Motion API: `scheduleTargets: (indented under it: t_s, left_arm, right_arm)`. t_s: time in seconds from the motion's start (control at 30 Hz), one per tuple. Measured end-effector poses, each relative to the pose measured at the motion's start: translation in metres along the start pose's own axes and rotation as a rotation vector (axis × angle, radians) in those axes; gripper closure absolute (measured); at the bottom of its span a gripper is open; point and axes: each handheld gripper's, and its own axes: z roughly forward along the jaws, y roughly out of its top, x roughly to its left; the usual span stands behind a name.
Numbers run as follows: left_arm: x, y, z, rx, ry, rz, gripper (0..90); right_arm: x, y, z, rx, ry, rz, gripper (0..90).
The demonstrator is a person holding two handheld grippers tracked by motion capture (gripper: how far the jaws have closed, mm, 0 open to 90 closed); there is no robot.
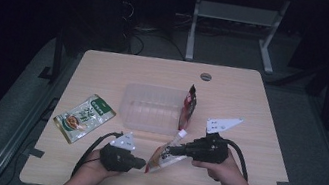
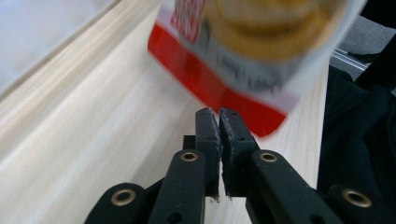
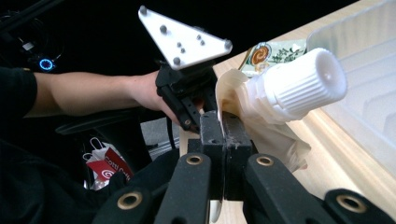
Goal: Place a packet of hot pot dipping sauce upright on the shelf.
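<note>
A spouted pouch (image 1: 165, 156) with a white screw cap (image 3: 303, 84) hangs tilted just above the table's front middle. My right gripper (image 1: 167, 150) is shut on its film beside the spout, seen close in the right gripper view (image 3: 219, 117). The pouch's red and white bottom (image 2: 243, 60) shows blurred just beyond my left gripper (image 2: 219, 114), whose jaws stand almost together with nothing between them. From above, the left gripper (image 1: 142, 162) sits at the pouch's lower left end.
A clear plastic tray (image 1: 126, 102) lies mid-table. A dark red packet (image 1: 188, 106) stands at its right edge. A green snack packet (image 1: 85, 117) lies flat to the left. A round cable hole (image 1: 205, 76) sits near the far edge.
</note>
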Motion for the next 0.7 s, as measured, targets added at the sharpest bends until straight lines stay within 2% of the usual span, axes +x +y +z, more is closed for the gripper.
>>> scheduleTargets:
  t_s: [0.27, 0.33, 0.57, 0.7]
  left_arm:
    - [-0.002, -0.013, -0.014, 0.012, 0.031, -0.025, 69.2]
    - [-0.003, -0.016, -0.016, 0.007, 0.029, -0.048, 66.2]
    - [0.001, -0.021, -0.022, -0.015, 0.032, -0.088, 60.2]
    - [0.002, -0.021, -0.021, -0.011, 0.031, -0.090, 57.1]
  right_arm:
    - [0.001, 0.016, -0.001, 0.023, -0.013, -0.055, 89.2]
    - [0.001, 0.021, -0.001, 0.026, -0.017, -0.065, 89.2]
    - [0.003, 0.036, -0.005, 0.021, -0.025, -0.096, 89.2]
    - [0.004, 0.045, -0.007, 0.022, -0.035, -0.112, 89.3]
